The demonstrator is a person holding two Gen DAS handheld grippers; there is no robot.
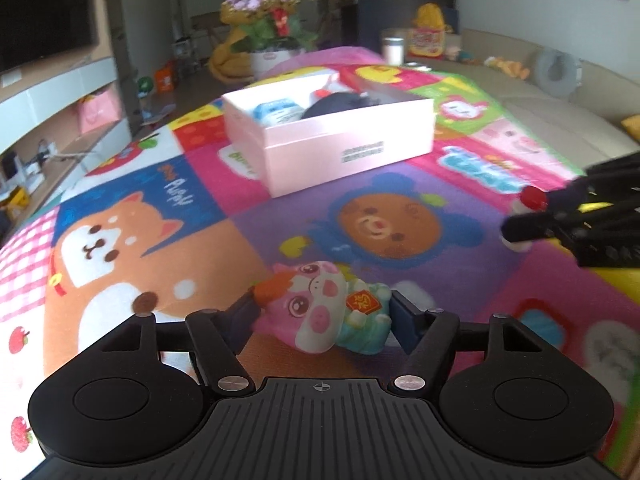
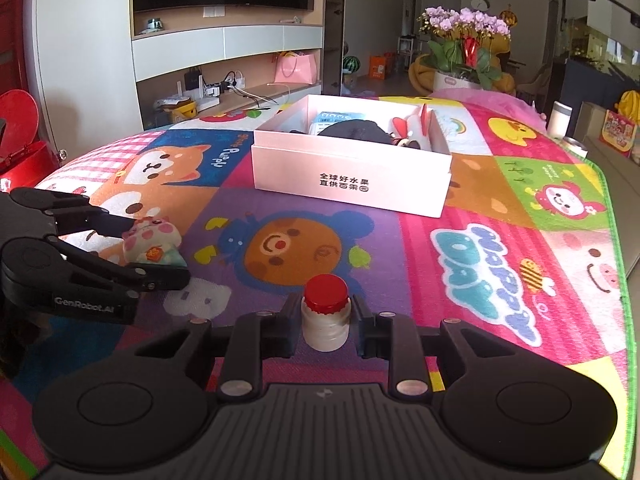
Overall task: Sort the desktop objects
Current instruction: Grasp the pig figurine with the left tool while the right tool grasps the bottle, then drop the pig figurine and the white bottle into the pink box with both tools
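My left gripper is shut on a pink pig figurine in a teal outfit, just above the cartoon mat; the figurine also shows in the right wrist view between the left fingers. My right gripper is shut on a small white bottle with a red cap; it shows at the right edge of the left wrist view. The open pink box stands ahead on the mat, also in the right wrist view, and holds a blue-white pack, a dark object and a white-red toy.
The colourful mat covers the tabletop. An orchid pot stands beyond the box. A white cup is at the far right edge. A TV shelf unit stands behind on the left, a sofa on the right.
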